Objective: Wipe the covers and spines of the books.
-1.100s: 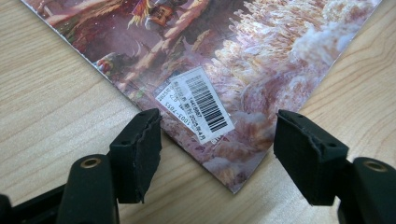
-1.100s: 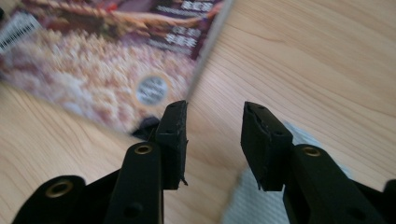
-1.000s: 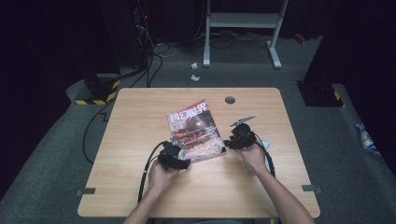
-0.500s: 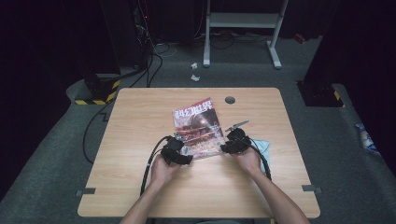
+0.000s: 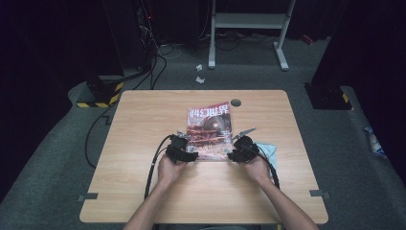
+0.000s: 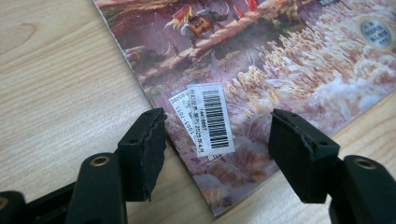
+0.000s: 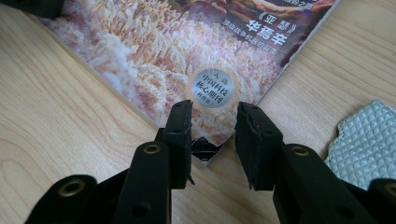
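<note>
Both grippers — left gripper (image 6: pixel 217 154), right gripper (image 7: pixel 212 140) — gape over the magazine (image 5: pixel 209 132).

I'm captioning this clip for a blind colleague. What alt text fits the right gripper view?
The right gripper, jaws open, straddles the near corner of a magazine lying flat on a wooden table; a round silver sticker sits just beyond the jaws. A pale quilted cloth lies at the right edge.
</note>
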### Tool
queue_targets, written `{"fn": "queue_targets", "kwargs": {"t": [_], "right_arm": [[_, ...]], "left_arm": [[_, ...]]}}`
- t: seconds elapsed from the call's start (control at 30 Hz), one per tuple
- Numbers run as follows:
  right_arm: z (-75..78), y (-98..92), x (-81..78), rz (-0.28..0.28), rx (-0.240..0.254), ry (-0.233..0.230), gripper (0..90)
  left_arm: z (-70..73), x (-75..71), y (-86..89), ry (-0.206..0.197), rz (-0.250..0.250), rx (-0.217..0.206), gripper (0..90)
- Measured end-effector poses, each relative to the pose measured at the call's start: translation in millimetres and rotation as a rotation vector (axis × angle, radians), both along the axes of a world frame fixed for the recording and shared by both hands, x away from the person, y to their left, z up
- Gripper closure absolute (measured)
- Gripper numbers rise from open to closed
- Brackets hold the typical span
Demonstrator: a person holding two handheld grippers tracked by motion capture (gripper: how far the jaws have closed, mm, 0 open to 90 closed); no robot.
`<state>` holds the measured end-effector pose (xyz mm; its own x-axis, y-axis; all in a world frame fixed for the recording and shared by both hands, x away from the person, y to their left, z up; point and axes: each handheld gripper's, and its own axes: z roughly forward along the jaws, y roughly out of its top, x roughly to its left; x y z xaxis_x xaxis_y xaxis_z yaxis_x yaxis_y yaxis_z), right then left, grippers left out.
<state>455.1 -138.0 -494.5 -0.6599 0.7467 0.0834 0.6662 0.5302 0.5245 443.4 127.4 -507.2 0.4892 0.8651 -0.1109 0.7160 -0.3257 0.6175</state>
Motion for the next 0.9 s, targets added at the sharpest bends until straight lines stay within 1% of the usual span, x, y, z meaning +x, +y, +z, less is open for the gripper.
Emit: {"fn": "queue_targets", "kwargs": {"t": [0.03, 0.07, 0.1, 0.13, 0.17, 0.2, 0.23, 0.27, 0.3, 0.33, 0.37, 0.43, 0.47, 0.5, 0.53, 0.57, 0.6, 0.63, 0.67, 0.7, 0.73, 0.77, 0.8, 0.83, 0.87, 0.9], "right_arm": [[0.0, 0.0, 0.0, 0.000, 0.000, 0.000, 66.3], [-0.3, -1.0, -0.4, 0.011, -0.004, -0.012, 66.3], [0.6, -2.4, -1.8, 0.020, -0.007, -0.012, 66.2], [0.6, -2.4, -1.8, 0.020, -0.007, -0.012, 66.2], [1.4, -4.1, -1.5, 0.030, 0.000, -0.025, 64.8], [4.7, -7.9, -4.2, 0.024, 0.013, -0.050, 63.3], [5.9, -9.6, -5.0, 0.025, 0.010, -0.059, 62.9], [7.2, -11.8, -6.6, 0.017, 0.013, -0.068, 62.8], [8.2, -15.0, -7.5, 0.016, 0.017, -0.082, 62.3], [9.0, -18.3, -8.1, 0.013, 0.022, -0.089, 62.2], [9.0, -18.3, -8.1, 0.013, 0.022, -0.089, 62.2], [9.8, -24.2, -9.4, -0.006, 0.026, -0.092, 61.8], [9.4, -30.4, -8.2, -0.021, 0.027, -0.091, 61.2], [9.4, -32.0, -7.8, -0.029, 0.032, -0.088, 60.9], [9.4, -32.0, -7.8, -0.029, 0.032, -0.088, 60.9], [10.1, -34.4, -7.4, -0.034, 0.035, -0.091, 60.7], [13.3, -39.1, -8.0, -0.040, 0.040, -0.110, 60.5], [15.1, -42.1, -8.3, -0.044, 0.047, -0.119, 60.2], [15.1, -42.1, -8.3, -0.044, 0.047, -0.119, 60.2], [18.4, -48.6, -9.2, -0.062, 0.058, -0.128, 59.6], [19.8, -52.1, -9.2, -0.065, 0.061, -0.135, 59.3], [21.3, -55.3, -10.1, -0.078, 0.067, -0.135, 59.0], [22.4, -59.0, -10.5, -0.085, 0.074, -0.143, 58.8], [23.2, -62.4, -11.2, -0.094, 0.084, -0.146, 58.6], [23.2, -62.4, -11.2, -0.094, 0.084, -0.146, 58.6], [25.0, -69.4, -13.1, -0.104, 0.092, -0.156, 58.4]], "left_arm": [[-0.1, 0.6, -0.9, 0.002, 0.004, -0.005, 36.5], [-0.2, 1.2, -1.3, 0.000, 0.008, -0.007, 36.4], [-0.3, 1.1, -1.1, 0.001, 0.012, -0.016, 36.4], [-0.3, 1.1, -1.1, 0.001, 0.012, -0.016, 36.4], [0.2, 0.6, 0.6, 0.003, 0.005, -0.012, 36.4], [1.0, -1.5, 1.8, -0.007, 0.007, 0.001, 35.0], [1.8, -3.0, 2.8, -0.015, 0.010, 0.004, 35.0], [1.8, -3.0, 2.8, -0.015, 0.010, 0.004, 34.9], [4.7, -5.8, 7.5, -0.030, 0.010, 0.004, 34.8], [5.8, -7.5, 9.1, -0.036, 0.017, -0.011, 34.8], [5.8, -7.5, 9.1, -0.036, 0.017, -0.011, 34.8], [7.8, -9.0, 12.4, -0.048, 0.024, -0.027, 34.7], [7.7, -9.0, 12.2, -0.048, 0.029, -0.038, 34.0], [8.3, -9.2, 11.7, -0.049, 0.031, -0.050, 33.9], [8.3, -9.2, 11.7, -0.049, 0.031, -0.050, 33.6], [9.5, -9.9, 12.2, -0.058, 0.027, -0.043, 33.6], [11.4, -11.7, 13.0, -0.067, 0.028, -0.048, 33.2], [11.4, -11.7, 13.0, -0.067, 0.028, -0.048, 33.0], [12.7, -13.2, 14.4, -0.075, 0.031, -0.051, 33.0], [14.8, -15.5, 16.8, -0.088, 0.033, -0.051, 32.7], [15.8, -17.0, 18.2, -0.095, 0.036, -0.054, 32.7], [16.9, -18.1, 20.2, -0.101, 0.036, -0.053, 32.7], [17.5, -19.6, 21.5, -0.102, 0.044, -0.067, 32.5], [18.5, -20.4, 23.6, -0.106, 0.045, -0.068, 32.4], [18.5, -20.4, 23.6, -0.106, 0.045, -0.068, 32.2], [20.6, -22.9, 26.9, -0.119, 0.052, -0.074, 32.1]]}}
